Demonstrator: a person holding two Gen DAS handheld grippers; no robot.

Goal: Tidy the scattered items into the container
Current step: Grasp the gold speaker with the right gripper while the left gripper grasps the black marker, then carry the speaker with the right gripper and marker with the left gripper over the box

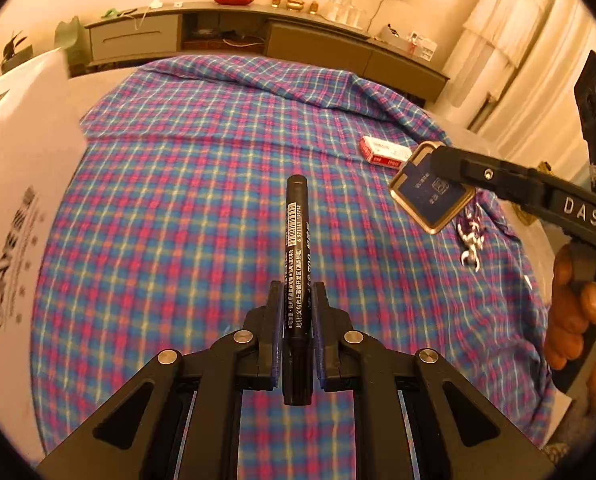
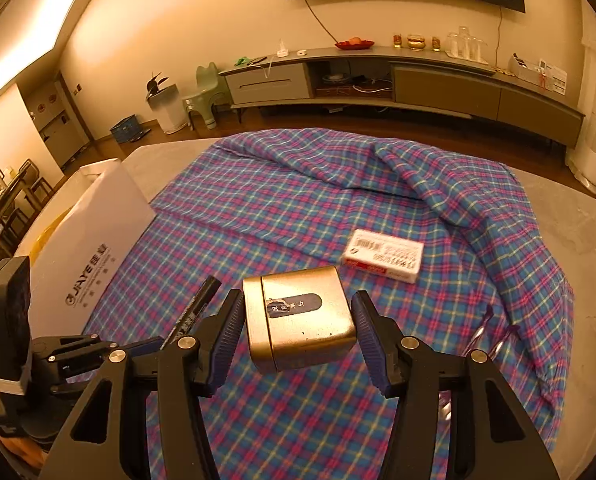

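Observation:
My left gripper (image 1: 297,292) is shut on a black marker pen (image 1: 297,216), which points forward between the pads above the plaid cloth (image 1: 202,184). In the right wrist view the same marker (image 2: 196,312) sticks up from the left gripper (image 2: 154,346) at lower left. My right gripper (image 2: 298,304) is shut on a gold tin (image 2: 302,320), with both pads pressed on its sides. From the left wrist camera the tin (image 1: 422,196) hangs tilted off the cloth. The white printed box (image 2: 98,240) stands at the left edge of the cloth, close on the left (image 1: 22,184).
A small red and white packet (image 2: 384,256) lies on the cloth beyond the tin. A silvery bunch of keys (image 1: 472,240) lies under the raised tin. A person's hand (image 1: 578,312) grips the right handle. The cloth is rumpled at the far right.

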